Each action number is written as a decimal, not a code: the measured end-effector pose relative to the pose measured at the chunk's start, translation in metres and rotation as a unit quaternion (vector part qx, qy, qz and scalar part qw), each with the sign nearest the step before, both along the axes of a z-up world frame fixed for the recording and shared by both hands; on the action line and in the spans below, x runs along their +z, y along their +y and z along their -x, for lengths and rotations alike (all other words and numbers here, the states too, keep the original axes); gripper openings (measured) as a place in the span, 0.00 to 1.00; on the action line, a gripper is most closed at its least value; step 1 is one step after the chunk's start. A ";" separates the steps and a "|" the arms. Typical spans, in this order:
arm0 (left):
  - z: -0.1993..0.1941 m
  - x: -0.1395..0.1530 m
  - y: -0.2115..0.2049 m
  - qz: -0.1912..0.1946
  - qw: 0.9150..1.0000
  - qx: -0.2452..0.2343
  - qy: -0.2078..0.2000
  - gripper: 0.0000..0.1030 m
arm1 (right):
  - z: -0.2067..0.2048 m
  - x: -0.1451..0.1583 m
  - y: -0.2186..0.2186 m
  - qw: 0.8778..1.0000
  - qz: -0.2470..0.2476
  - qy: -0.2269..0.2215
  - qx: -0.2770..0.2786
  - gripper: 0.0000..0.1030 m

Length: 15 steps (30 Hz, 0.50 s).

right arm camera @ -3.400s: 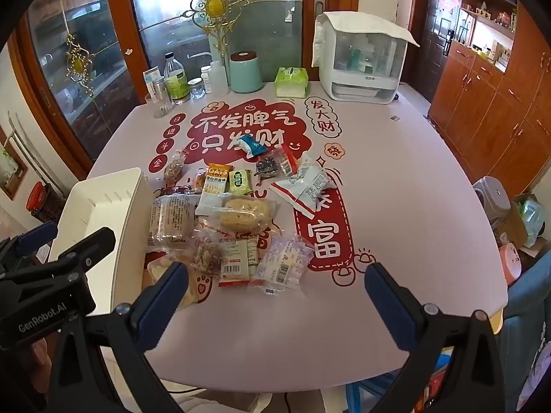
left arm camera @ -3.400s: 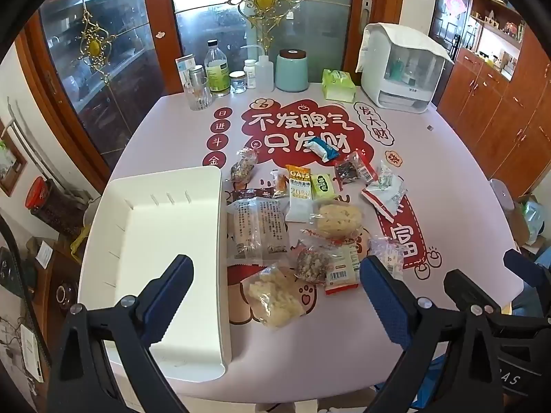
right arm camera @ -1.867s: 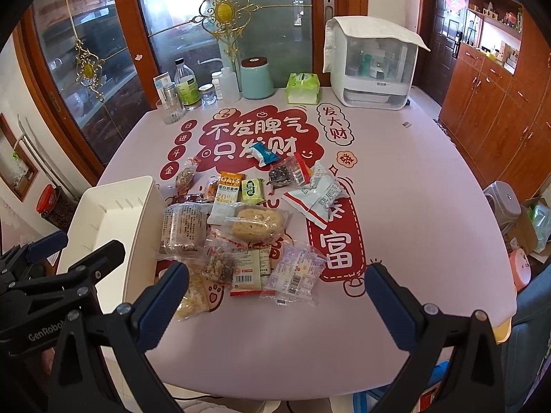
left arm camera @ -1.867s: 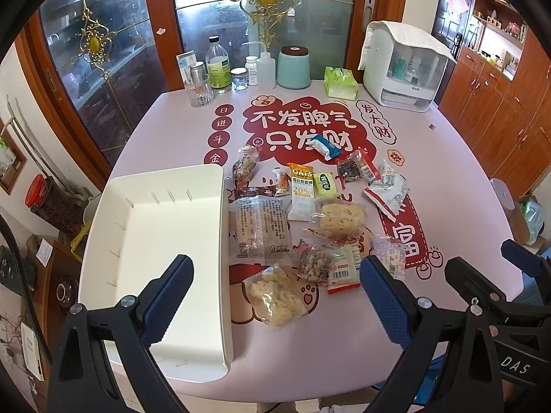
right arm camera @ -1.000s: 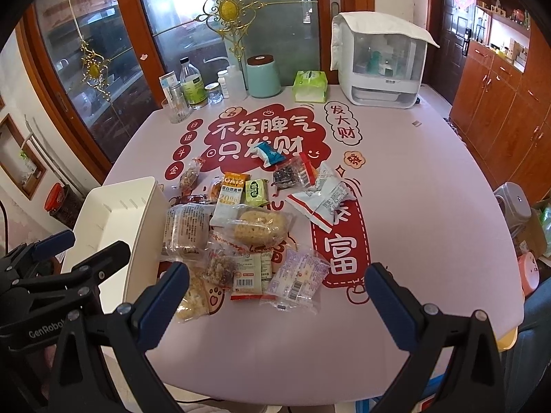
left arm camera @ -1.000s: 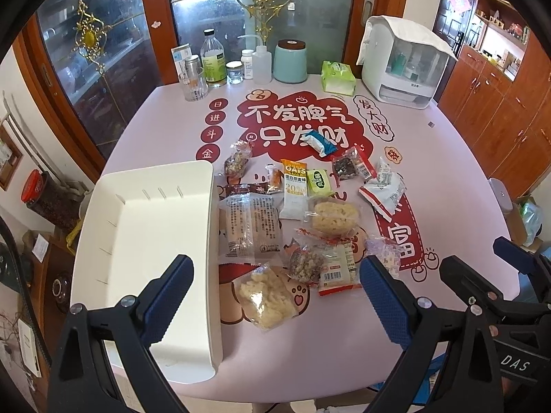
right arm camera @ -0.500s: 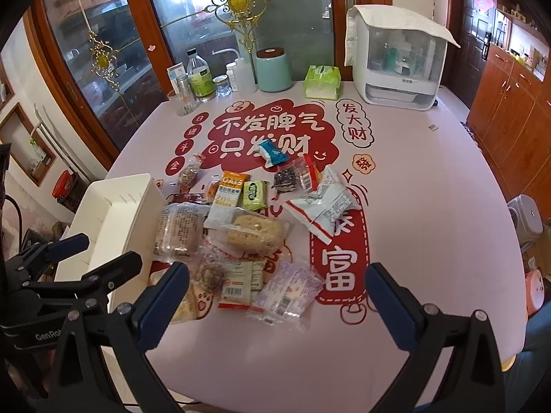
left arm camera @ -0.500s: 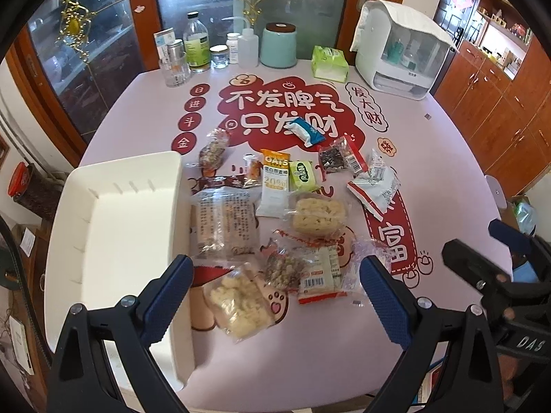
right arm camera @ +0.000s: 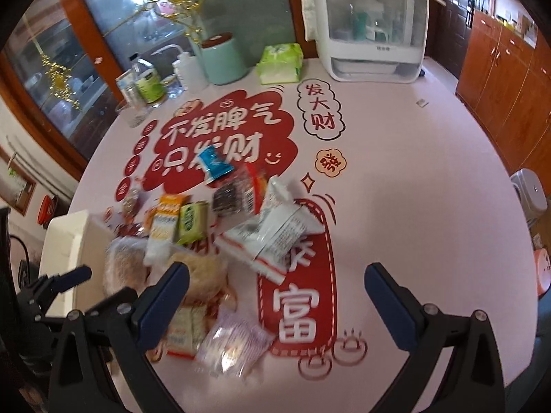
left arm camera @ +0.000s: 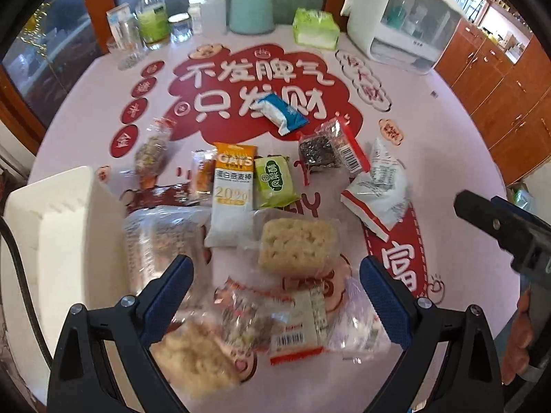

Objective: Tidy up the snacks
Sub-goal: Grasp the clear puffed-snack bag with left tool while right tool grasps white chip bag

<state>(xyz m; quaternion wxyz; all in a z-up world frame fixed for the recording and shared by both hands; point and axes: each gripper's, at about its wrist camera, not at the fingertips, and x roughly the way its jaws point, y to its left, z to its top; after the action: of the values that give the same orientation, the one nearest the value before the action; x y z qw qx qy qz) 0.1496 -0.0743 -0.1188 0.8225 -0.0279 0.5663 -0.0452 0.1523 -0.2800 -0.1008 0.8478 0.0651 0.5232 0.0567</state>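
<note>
My left gripper (left arm camera: 275, 287) hangs over the near end of the snack pile, jaws spread wide, nothing between them — under it lie the rice cake (left arm camera: 297, 243), a barcode packet (left arm camera: 296, 330) and a puffed-snack bag (left arm camera: 196, 358). My right gripper (right arm camera: 275, 296) is also wide apart and empty, above the table (right arm camera: 396, 186) just right of the pile, near the white-and-red pouch (right arm camera: 275, 234). The white bin (left arm camera: 65, 241) sits at the left, beside the snacks and touching the big clear pack (left arm camera: 162, 241). Farther back I see the oat bar (left arm camera: 232, 189), the green packet (left arm camera: 275, 180) and the blue wrapper (left arm camera: 280, 113).
</note>
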 end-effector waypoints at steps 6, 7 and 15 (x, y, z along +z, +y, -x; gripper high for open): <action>-0.029 -0.043 -0.005 0.012 0.999 0.004 0.044 0.94 | -0.043 -0.046 0.002 0.998 -0.028 0.045 -0.022 1.00; -0.033 -0.051 -0.006 0.016 0.999 0.005 0.052 0.94 | -0.049 -0.054 0.004 0.998 -0.024 0.054 -0.028 1.00; -0.049 -0.084 -0.022 0.009 0.997 -0.004 0.081 0.94 | -0.076 -0.102 0.013 0.994 -0.030 0.095 -0.051 0.99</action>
<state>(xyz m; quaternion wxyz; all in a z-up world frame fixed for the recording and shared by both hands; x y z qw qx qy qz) 0.1987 -0.0965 -0.2024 0.7735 -0.0360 0.6307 -0.0513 0.2281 -0.2671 -0.2029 0.7937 0.1219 0.5955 0.0221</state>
